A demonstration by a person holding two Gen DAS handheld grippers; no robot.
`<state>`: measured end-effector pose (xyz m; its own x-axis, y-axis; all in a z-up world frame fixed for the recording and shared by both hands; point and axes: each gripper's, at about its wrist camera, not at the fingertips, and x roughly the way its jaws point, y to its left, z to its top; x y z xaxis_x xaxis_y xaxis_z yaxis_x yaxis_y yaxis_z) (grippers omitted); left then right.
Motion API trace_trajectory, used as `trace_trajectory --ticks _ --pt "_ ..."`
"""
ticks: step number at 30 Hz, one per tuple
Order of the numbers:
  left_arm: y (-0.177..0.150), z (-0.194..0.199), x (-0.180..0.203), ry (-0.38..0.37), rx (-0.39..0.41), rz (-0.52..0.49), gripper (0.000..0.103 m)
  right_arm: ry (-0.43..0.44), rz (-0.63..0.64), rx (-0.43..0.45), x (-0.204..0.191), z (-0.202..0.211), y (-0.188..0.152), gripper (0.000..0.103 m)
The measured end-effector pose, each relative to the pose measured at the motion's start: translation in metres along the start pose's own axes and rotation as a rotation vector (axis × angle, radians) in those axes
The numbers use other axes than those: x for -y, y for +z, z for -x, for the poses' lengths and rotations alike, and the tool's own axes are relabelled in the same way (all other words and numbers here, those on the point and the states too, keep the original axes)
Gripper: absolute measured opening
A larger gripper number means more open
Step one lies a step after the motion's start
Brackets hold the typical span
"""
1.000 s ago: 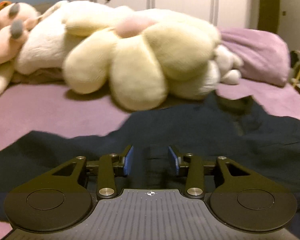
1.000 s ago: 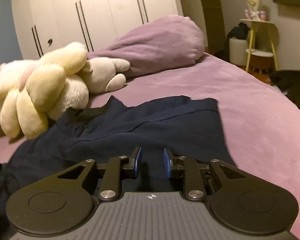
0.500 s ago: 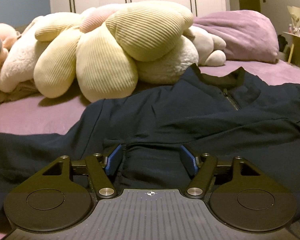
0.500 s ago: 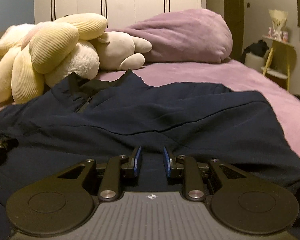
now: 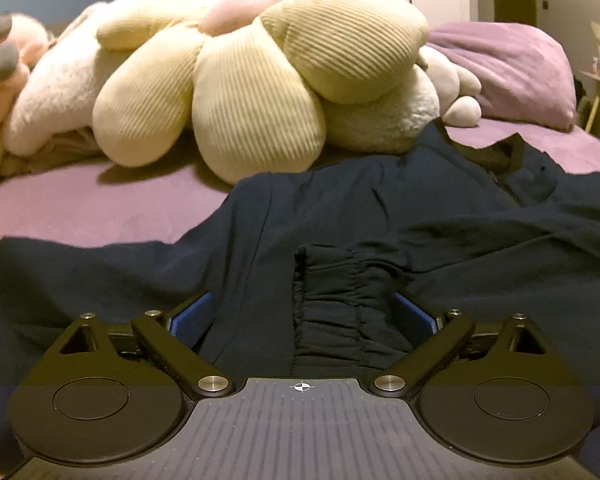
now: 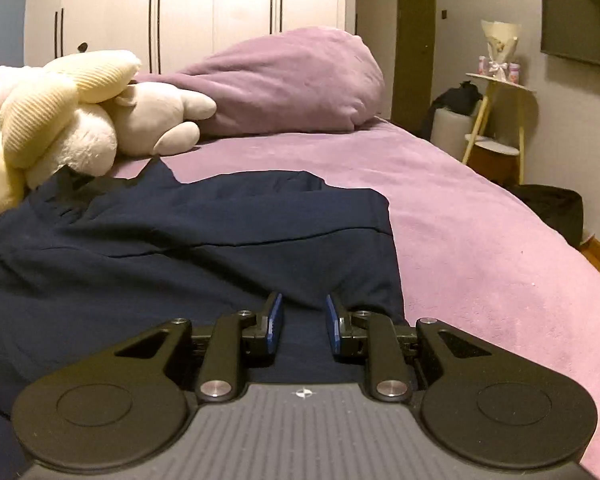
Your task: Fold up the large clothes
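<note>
Left wrist view shows your left tool point(image 5: 304, 312) opening around the elastic cuff point(image 5: 348, 300) of the navy jacket point(image 5: 460, 216) on the bed point(image 5: 100, 208); keep the right tool point(image 6: 302, 322) pinching its hem while you release.

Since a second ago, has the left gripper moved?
Yes. The left gripper has dropped toward the navy jacket: the flower plush now sits higher in its view, and its jaws are opening around the elastic cuff.
</note>
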<state>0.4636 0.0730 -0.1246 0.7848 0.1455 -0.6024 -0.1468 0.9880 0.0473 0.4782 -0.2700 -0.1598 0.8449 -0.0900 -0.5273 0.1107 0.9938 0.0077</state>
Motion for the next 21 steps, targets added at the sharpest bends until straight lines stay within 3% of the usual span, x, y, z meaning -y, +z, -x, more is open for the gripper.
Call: trace_trajectory --ticks 10,16,19,21 --pt "-0.001 -0.008 -0.008 -0.024 -0.024 0.042 0.103 -0.037 0.058 0.006 -0.009 -0.006 -0.004 0.023" --pt "0.007 0.003 -0.005 0.006 -0.049 0.005 0.103 -0.059 0.087 0.007 -0.014 -0.003 -0.002 0.024" --pt "0.006 0.021 -0.013 -0.047 -0.051 0.015 0.097 -0.11 0.161 -0.033 -0.027 0.005 0.008 0.028" --pt "0.003 0.03 -0.017 -0.074 -0.059 0.042 0.091 -0.082 0.161 -0.024 -0.03 0.02 0.011 0.036"
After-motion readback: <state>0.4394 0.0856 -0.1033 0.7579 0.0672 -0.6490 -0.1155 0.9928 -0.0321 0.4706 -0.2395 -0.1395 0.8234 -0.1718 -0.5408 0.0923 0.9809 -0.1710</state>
